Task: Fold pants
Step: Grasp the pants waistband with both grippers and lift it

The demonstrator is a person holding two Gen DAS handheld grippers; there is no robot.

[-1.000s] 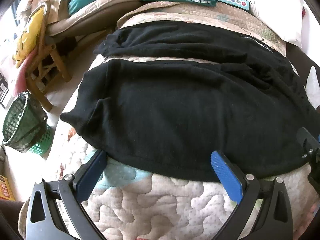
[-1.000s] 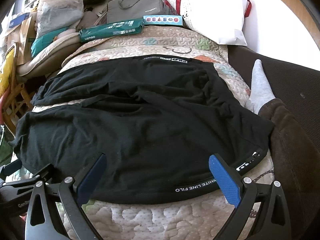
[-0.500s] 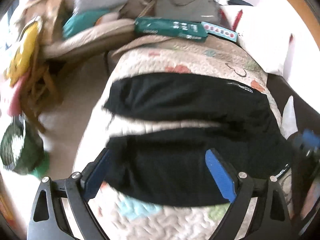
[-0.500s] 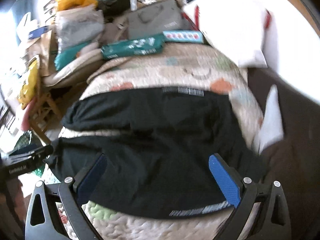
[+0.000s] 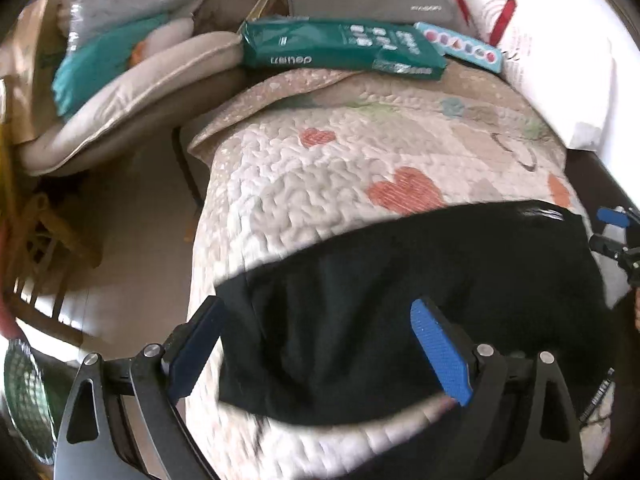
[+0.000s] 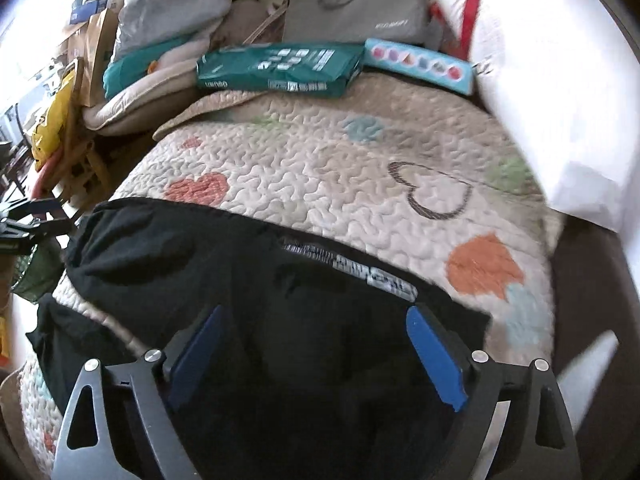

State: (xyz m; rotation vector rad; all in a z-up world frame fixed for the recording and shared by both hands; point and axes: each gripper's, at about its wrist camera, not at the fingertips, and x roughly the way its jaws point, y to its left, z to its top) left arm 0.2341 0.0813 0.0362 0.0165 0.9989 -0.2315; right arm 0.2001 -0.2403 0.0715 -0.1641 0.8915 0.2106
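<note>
Cream quilted bedspread with heart patches [image 6: 320, 168] covers the bed. Black fabric pants [image 5: 400, 272] lie across its near part, lettered waistband [image 6: 352, 268] toward the far side. Green flat packet [image 6: 276, 68] rests at the far edge, beside a pale blue box [image 6: 420, 64]. Left tool [image 5: 320, 348] and right tool [image 6: 316, 356] hang above the pants, jaws spread wide after just narrowing slightly, gripping nothing.

pants [image 5: 400, 280]: black, white lettering on waistband | quilt [image 6: 320, 168]: cream, with orange, teal, green and outlined hearts | pads [image 5: 440, 352]: blue | box [image 5: 340, 46] beyond the tool: dark green | pillow [image 6: 552, 80]: white, red marks
</note>
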